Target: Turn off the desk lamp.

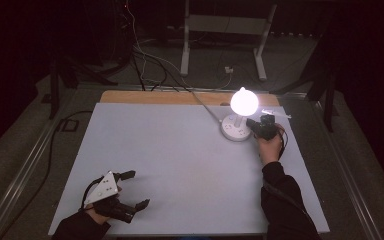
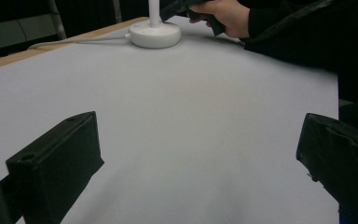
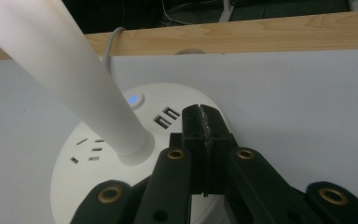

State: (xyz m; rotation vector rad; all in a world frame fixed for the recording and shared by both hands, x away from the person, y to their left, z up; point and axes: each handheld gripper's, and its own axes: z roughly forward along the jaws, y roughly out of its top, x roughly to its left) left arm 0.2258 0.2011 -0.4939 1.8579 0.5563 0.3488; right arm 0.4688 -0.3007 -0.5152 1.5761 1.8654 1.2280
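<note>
**A:** What is the biggest thing here?

**B:** The table [image 1: 180, 165], covered by a pale grey sheet, with a strip of bare wood along its far edge. The room around it is dark; beyond the far edge I can make out loose cables and the legs of a white frame [image 1: 225, 30], though its top is cut off by the picture.

**A:** And on the sheet?

**B:** A lamp [image 1: 240, 117] at the far right, lit. Its head glows so bright that the shape is washed out in the high view. A white stem rises from a round white base [image 3: 102, 154] carrying sockets, two USB ports and a small blue light. A white cord runs from the base off the far edge.

**A:** Where are the hands?

**B:** The right hand [image 1: 270, 147] reaches to the base in a dark sleeve. Its right gripper [image 3: 204, 140] has the jaws pressed together with nothing between them, tips over the base just beside the USB ports (whether they touch the surface, I cannot tell). The stem stands just to their left in the right gripper view, its upper part running out of frame.

**A:** The other one?

**B:** The left gripper [image 1: 130, 192] is near the front left corner, well apart from the lamp, jaws spread wide and empty over bare sheet. The hand holding it is mostly cut off at the bottom edge.
</note>
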